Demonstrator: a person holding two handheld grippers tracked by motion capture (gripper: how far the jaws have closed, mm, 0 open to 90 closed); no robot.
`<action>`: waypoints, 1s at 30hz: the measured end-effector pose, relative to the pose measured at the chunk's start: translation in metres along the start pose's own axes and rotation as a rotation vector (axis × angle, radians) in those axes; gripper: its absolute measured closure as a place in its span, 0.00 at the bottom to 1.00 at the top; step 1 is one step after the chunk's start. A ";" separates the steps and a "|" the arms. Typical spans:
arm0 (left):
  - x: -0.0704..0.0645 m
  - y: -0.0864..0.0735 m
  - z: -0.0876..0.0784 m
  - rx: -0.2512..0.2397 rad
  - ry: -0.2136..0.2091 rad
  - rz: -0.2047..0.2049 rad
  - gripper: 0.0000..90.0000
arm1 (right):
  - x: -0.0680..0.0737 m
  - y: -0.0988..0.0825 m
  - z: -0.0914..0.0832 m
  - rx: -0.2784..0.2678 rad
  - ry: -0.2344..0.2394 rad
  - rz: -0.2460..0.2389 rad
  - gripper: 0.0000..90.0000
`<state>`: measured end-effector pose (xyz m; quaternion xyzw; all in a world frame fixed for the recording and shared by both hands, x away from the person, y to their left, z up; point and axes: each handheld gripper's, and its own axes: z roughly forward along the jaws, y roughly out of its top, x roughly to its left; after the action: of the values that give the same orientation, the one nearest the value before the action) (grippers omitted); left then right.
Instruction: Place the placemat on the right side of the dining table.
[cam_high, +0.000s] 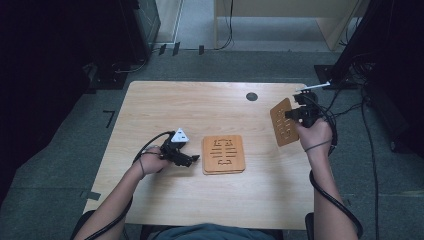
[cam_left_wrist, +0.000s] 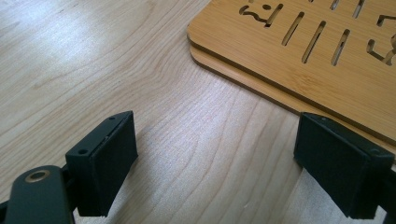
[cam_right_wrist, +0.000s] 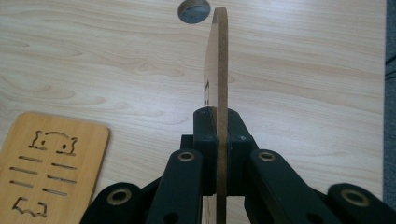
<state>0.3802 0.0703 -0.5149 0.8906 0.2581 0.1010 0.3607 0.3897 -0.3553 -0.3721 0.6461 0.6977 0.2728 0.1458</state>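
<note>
Left forearm in from near-left edge, angled toward table centre; left hand (cam_high: 152, 161) low on the table (cam_high: 165, 107), left gripper (cam_high: 192, 159) lying near-level w/ grey three-cornered plate on top, tips just beside left edge of the stacked boards (cam_high: 223, 154). Jaws spread wide, nothing between, only bare tabletop in the gap. Right forearm in from near-right, wrist raised; right hand (cam_high: 316, 134) up at right side of table, right gripper (cam_high: 291, 114) clamped on a single board (cam_high: 283, 121) lifted off the table, tilted, well apart from the stack. Left gripper view: stack is two boards, upper one offset slightly from lower, rounded corner, slot cut-outs, one pad (cam_left_wrist: 343, 170) next to stack's edge. Right gripper view: held board (cam_right_wrist: 218, 70) edge-on, thin, upright between closed jaws; round dark grommet (cam_right_wrist: 193, 10) in table beyond it; stack at lower left w/ animal-shaped & slot cut-outs. Boards warm bamboo-like wood; table pale wood grain, smooth.
</note>
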 end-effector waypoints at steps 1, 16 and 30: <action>0.000 0.000 0.000 0.000 0.000 0.001 0.14 | -0.002 0.000 0.000 -0.004 -0.004 0.001 0.97; 0.000 0.000 0.000 0.000 -0.001 0.002 0.14 | -0.017 -0.001 -0.004 -0.010 -0.041 0.036 0.97; 0.000 0.000 0.000 -0.005 0.000 0.002 0.14 | -0.027 -0.002 -0.004 0.000 -0.083 0.075 0.97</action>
<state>0.3801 0.0705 -0.5154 0.8898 0.2571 0.1020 0.3630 0.3890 -0.3828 -0.3746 0.6827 0.6663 0.2513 0.1641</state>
